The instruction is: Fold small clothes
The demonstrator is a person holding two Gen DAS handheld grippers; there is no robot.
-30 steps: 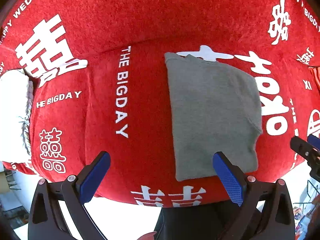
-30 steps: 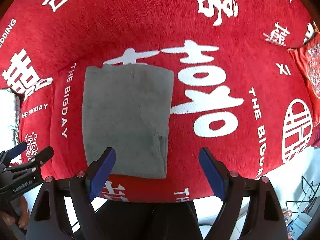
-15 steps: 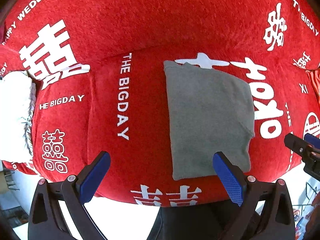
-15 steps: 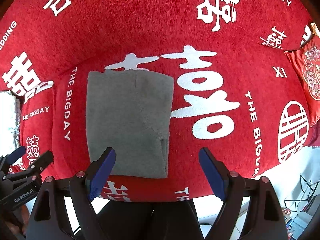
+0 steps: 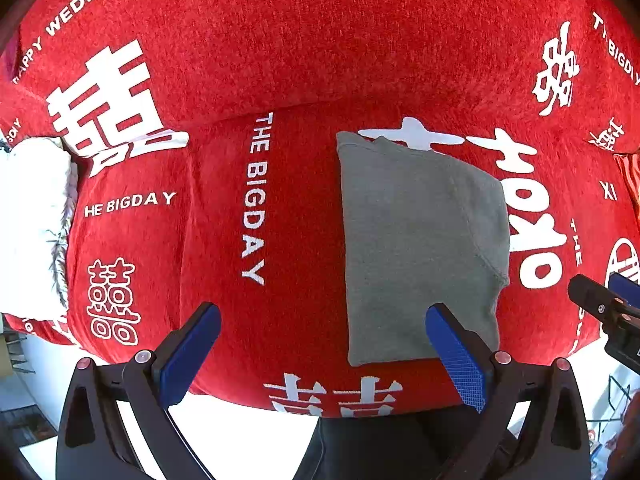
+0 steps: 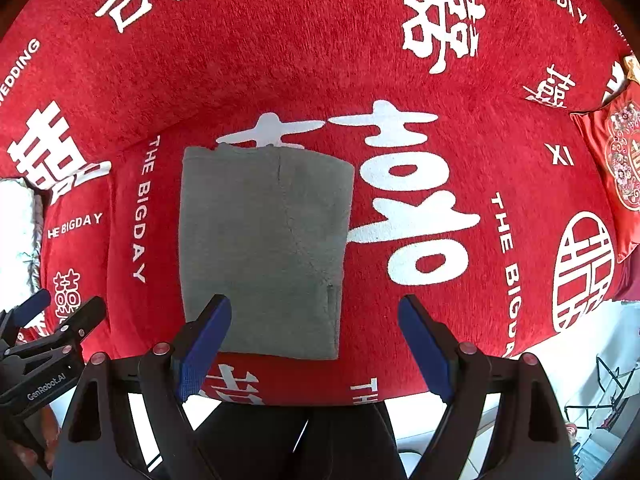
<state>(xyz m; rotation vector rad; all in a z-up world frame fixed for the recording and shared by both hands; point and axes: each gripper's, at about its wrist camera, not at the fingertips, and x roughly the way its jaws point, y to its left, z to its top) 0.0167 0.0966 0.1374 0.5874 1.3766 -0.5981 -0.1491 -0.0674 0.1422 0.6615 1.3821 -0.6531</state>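
Little separates this moment from a second ago: both grippers hang over the same spot, spread as wide as before, and the folded grey garment sits a touch lower in the left wrist view and a shade further from the lens in the right one, its folds unchanged.

That garment lies flat on the red cover, roughly in the middle of the seat, an upright rectangle in both views. Its long axis runs from the front edge of the seat toward the back. One long edge is straight and clean; the other steps in near the front corner, where a folded layer ends in a stitched seam. The far end shows a slight notch, like a collar or hem.

The cloth looks like soft, matte knit, without wrinkles. The cover beneath is a fuzzy, pile-like red fabric printed with white double-happiness characters and the words "THE BIGDAY". A white fringed textile lies at the far left.

The left gripper is released, its ridged blue pads spread apart above the garment's near left corner, holding nothing. The right gripper is likewise released and empty, above the garment's near right corner.
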